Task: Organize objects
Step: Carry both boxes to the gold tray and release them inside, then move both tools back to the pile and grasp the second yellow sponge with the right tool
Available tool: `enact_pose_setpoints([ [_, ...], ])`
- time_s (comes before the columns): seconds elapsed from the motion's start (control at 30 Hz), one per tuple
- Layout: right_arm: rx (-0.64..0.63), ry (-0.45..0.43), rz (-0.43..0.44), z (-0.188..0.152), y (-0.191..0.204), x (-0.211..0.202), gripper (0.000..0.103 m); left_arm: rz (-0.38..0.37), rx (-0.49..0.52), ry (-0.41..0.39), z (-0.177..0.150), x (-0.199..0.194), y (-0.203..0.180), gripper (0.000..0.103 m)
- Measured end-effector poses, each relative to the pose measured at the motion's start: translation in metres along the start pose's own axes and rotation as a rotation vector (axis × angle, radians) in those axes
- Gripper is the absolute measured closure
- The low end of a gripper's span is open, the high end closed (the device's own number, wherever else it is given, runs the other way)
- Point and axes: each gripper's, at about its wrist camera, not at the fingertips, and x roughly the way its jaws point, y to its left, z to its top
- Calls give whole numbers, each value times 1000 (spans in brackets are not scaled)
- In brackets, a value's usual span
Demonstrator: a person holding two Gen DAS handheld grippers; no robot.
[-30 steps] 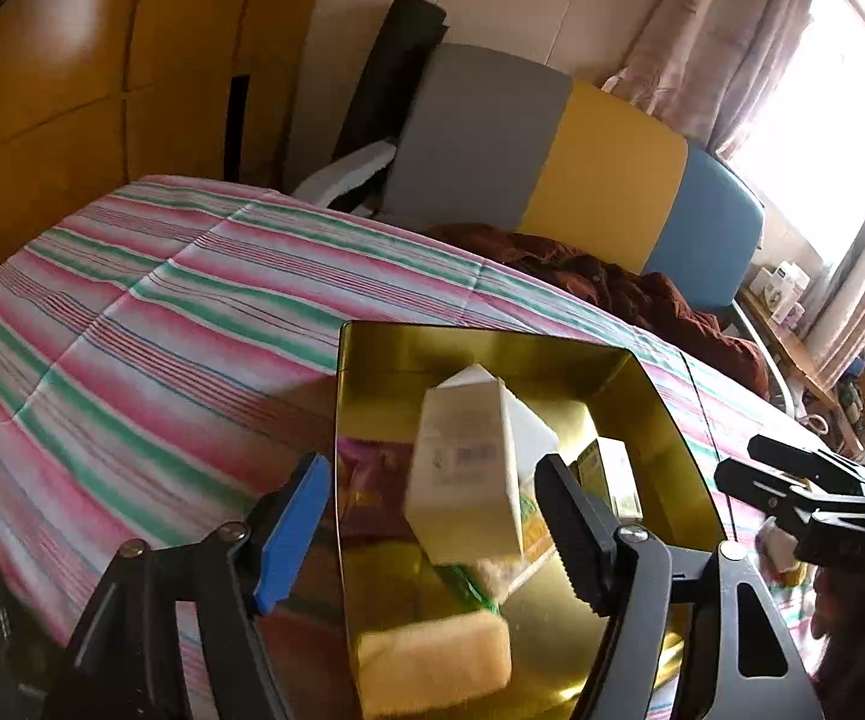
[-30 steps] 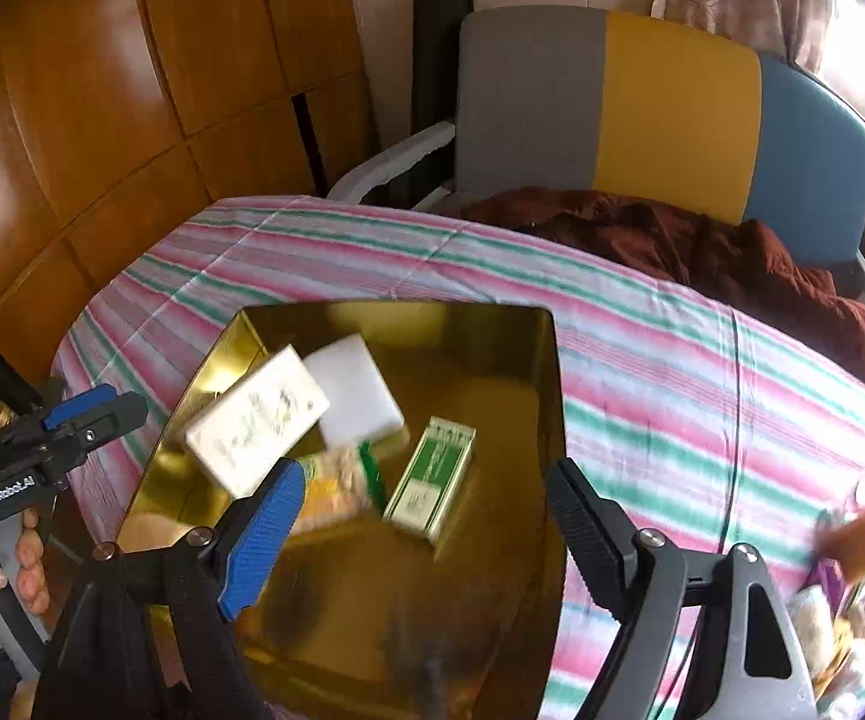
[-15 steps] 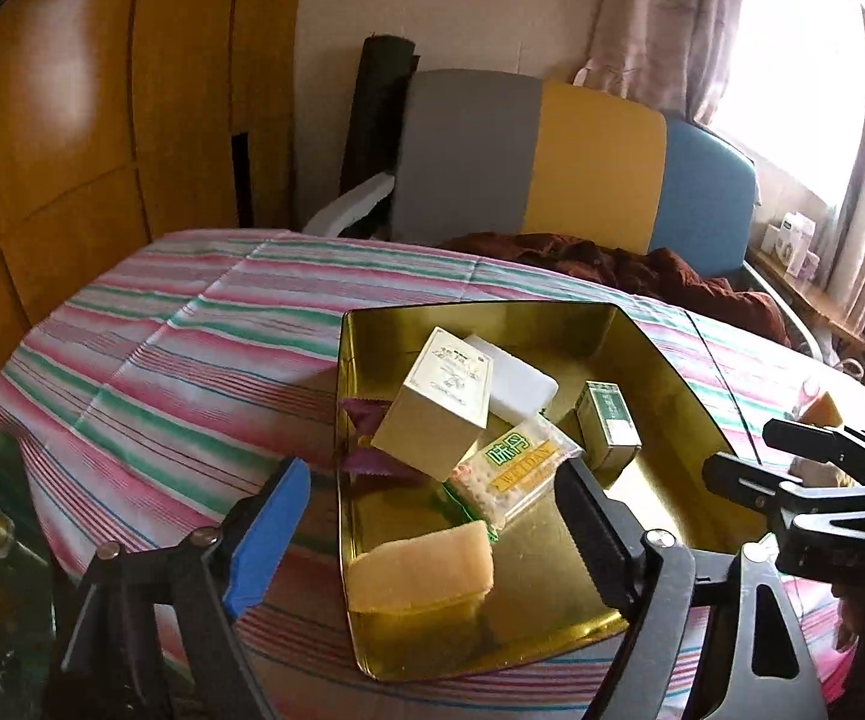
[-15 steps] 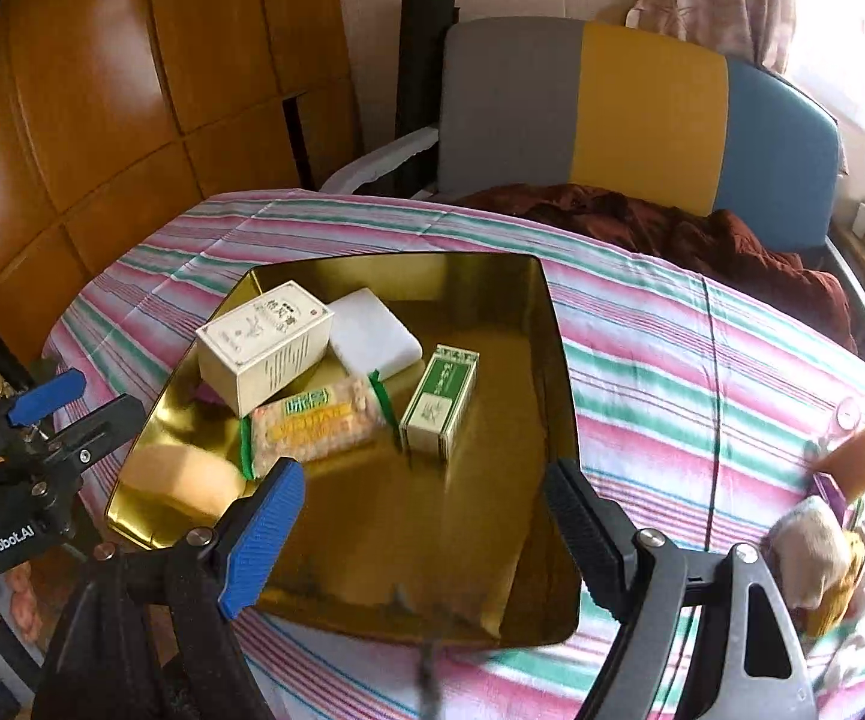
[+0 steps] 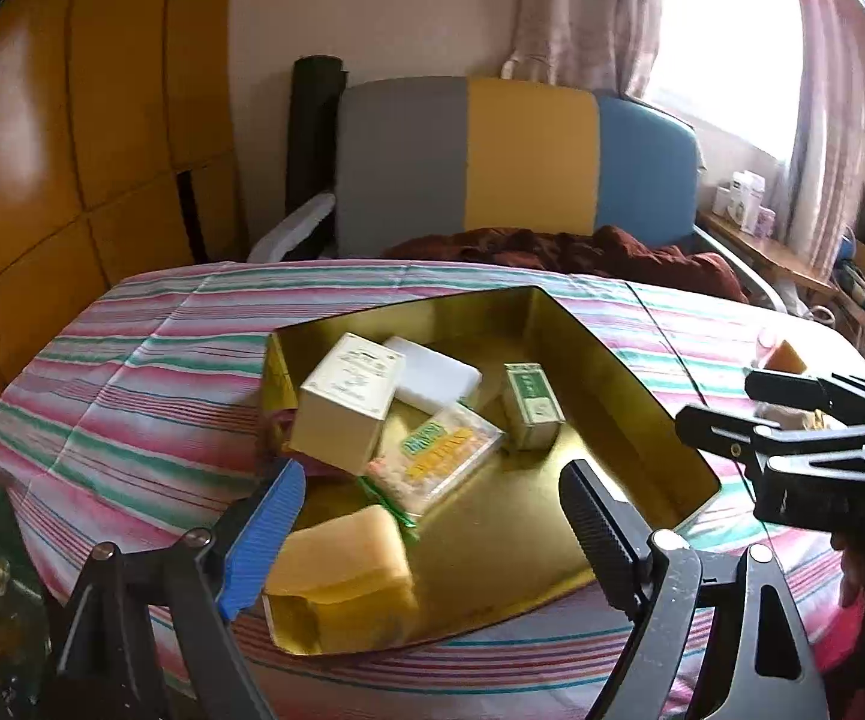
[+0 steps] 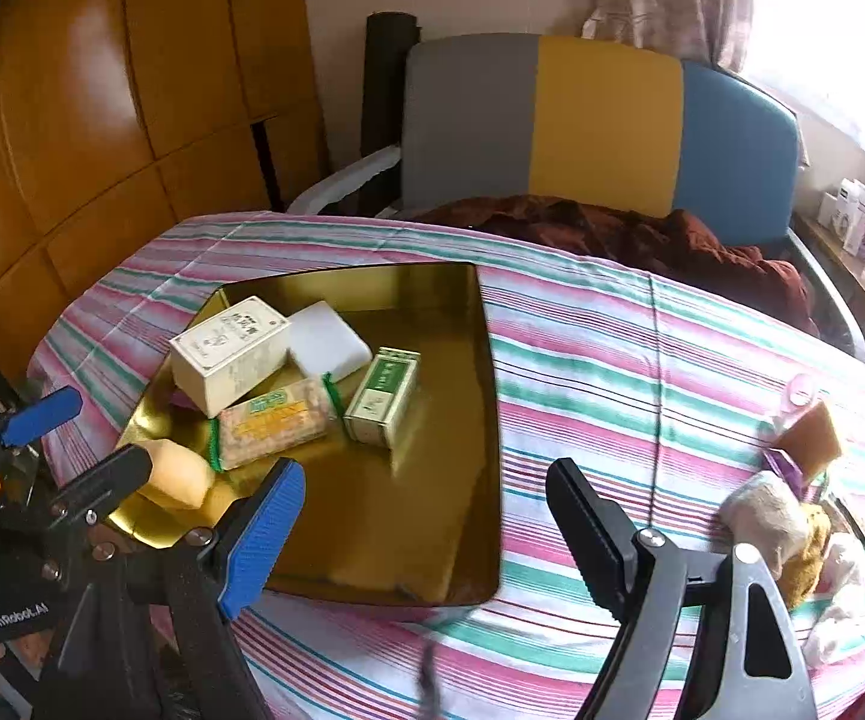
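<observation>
A gold tray (image 5: 642,408) (image 6: 432,528) lies on the striped tablecloth. In it are a cream box (image 5: 348,396) (image 6: 228,354), a white block (image 5: 432,375) (image 6: 327,339), a green-and-white box (image 5: 531,405) (image 6: 381,396), a cracker packet (image 5: 438,456) (image 6: 273,423) and a yellow sponge (image 5: 342,564) (image 6: 177,474). My left gripper (image 5: 426,528) is open and empty, above the tray's near edge. My right gripper (image 6: 420,528) is open and empty, over the tray's near right part.
A pile of small items (image 6: 792,498) with an orange-brown sponge (image 6: 810,432) (image 5: 783,357) lies on the cloth at the right. A grey, yellow and blue chair (image 6: 600,126) with a dark red cloth (image 6: 642,234) stands behind the table. Wood panels (image 5: 72,150) are at the left.
Both grippers have pulled back and up from the tray, so more of the table shows. The cream box, in the air a second ago, now rests in the tray.
</observation>
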Motion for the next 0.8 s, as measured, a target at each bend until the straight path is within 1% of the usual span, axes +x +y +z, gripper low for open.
enact_pose_setpoints([
  [0.33, 53, 40, -44, -10, -35, 6, 19, -64, 55, 43, -8, 12, -27, 12],
  [0.47, 83, 53, -61, -11, -56, 5, 19, -83, 73, 62, -10, 17, -34, 10],
  [0.63, 135, 54, -113, -10, -98, -3, 19, -100, 86, 76, -9, 22, -41, 10],
  [0.8, 247, 40, -190, -9, -160, -19, 19, -123, 100, 78, -6, 25, -49, 8],
])
